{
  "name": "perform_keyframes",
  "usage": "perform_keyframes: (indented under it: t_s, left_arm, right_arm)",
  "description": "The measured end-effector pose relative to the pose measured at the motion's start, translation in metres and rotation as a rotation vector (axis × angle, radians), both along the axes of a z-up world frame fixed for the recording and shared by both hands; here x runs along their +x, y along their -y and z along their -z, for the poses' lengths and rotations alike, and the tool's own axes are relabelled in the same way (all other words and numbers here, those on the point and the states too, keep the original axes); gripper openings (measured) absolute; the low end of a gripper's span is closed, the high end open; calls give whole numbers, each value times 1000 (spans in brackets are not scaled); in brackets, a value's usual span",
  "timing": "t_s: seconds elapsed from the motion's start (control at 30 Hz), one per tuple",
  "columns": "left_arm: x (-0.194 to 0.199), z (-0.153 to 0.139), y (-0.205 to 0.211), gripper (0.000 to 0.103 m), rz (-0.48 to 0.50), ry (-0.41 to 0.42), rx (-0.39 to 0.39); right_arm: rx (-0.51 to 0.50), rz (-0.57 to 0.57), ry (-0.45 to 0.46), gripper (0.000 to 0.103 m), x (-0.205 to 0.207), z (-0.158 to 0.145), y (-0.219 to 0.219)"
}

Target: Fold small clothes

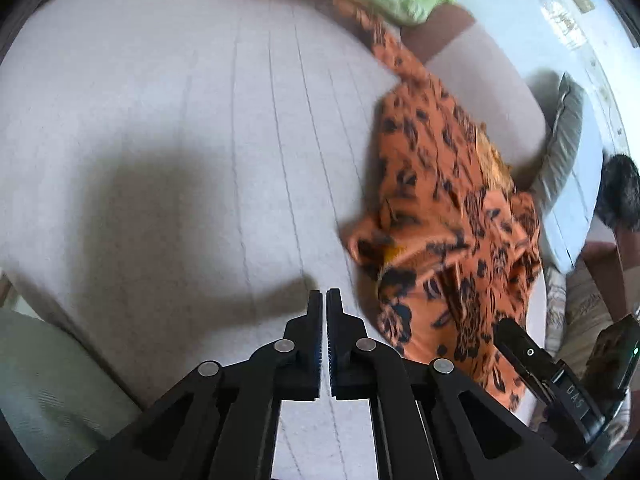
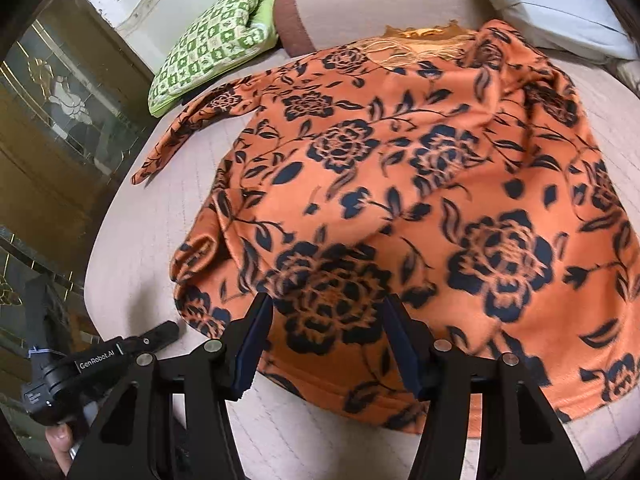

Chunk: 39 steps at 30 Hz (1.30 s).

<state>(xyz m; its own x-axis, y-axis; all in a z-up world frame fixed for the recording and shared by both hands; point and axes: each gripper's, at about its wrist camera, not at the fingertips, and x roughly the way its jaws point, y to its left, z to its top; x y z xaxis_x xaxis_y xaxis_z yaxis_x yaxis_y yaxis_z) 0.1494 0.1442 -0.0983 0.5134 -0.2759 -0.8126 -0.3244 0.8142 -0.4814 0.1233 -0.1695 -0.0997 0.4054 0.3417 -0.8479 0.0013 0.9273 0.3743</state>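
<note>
An orange top with black flower print (image 2: 400,184) lies spread on a pale quilted bed (image 2: 132,240), one sleeve (image 2: 192,128) stretched toward the far left. My right gripper (image 2: 328,308) is open, its jaws wide apart just above the garment's near hem, holding nothing. In the left wrist view the same garment (image 1: 448,216) lies to the right, blurred. My left gripper (image 1: 324,296) is shut and empty, over bare bed (image 1: 200,120) to the left of the garment. The left gripper's body (image 2: 100,364) also shows at the lower left of the right wrist view.
A green checked cushion (image 2: 212,40) lies at the bed's far left, next to a brown-trimmed bolster (image 2: 296,20). A white pillow (image 2: 560,4) is at the far right. A dark cabinet with glass panels (image 2: 60,112) stands left of the bed. A grey cushion (image 1: 560,148) lies past the garment.
</note>
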Motion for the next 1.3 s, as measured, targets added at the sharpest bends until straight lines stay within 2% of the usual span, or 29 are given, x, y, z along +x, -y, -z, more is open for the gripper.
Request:
perform_keyframes:
  t_s: [0.13, 0.2, 0.27, 0.3, 0.33, 0.4, 0.43, 0.53, 0.57, 0.63, 0.7, 0.77, 0.87, 0.97, 1.07, 1.13, 1.2, 1.23, 1.27, 1.3]
  left_arm:
    - [2, -18, 17, 6, 83, 49, 54]
    - [8, -31, 16, 9, 96, 77, 47]
    - [23, -45, 2, 24, 73, 107, 35]
    - [30, -49, -7, 40, 53, 116, 38]
    - [42, -55, -20, 47, 9, 131, 53]
    - [68, -66, -54, 47, -95, 167, 66]
    - [81, -68, -73, 48, -152, 159, 58]
    - [115, -62, -132, 49, -324, 116, -74]
    - [126, -59, -149, 49, -368, 96, -74]
    - [143, -48, -175, 49, -429, 58, -91]
    - [151, -33, -198, 48, -477, 57, -171]
    - [149, -25, -209, 48, -520, 58, -169]
    - [146, -10, -221, 48, -538, 80, -235]
    - [152, 0, -237, 49, -533, 92, -243]
    - [147, 22, -258, 48, -583, 74, -340]
    - [144, 22, -268, 48, -611, 86, -327]
    - [134, 17, -278, 48, -654, 126, -312]
    - [132, 14, -279, 48, -661, 135, -311]
    - [129, 12, -281, 48, -664, 145, -314]
    - [125, 11, -284, 48, -670, 156, -322]
  right_arm:
    - [6, -34, 17, 59, 16, -6, -15]
    - [40, -36, 8, 59, 26, -6, -16]
    - [87, -40, 15, 60, 36, -10, -15]
    - [102, -51, 23, 60, 42, -14, -17]
    - [121, -73, 39, 61, 51, -19, -21]
    - [145, -109, 59, 61, 66, -27, -29]
    - [163, -136, 68, 61, 79, -33, -38]
    - [176, -194, 77, 63, 111, -44, -65]
    - [175, -209, 74, 63, 121, -47, -75]
    - [210, -255, 61, 62, 147, -51, -103]
    - [249, -282, 40, 62, 172, -51, -129]
    - [282, -308, 15, 62, 198, -48, -156]
    - [302, -345, -49, 56, 240, -32, -204]
    - [314, -359, -100, 52, 276, -7, -253]
    - [322, -338, -138, 52, 303, 19, -297]
    - [371, -304, -179, 52, 319, 38, -322]
    - [375, -281, -209, 54, 328, 52, -343]
    - [357, -283, -227, 52, 329, 60, -354]
    - [327, -303, -254, 39, 329, 67, -368]
    - [312, -317, -270, 6, 328, 69, -374]
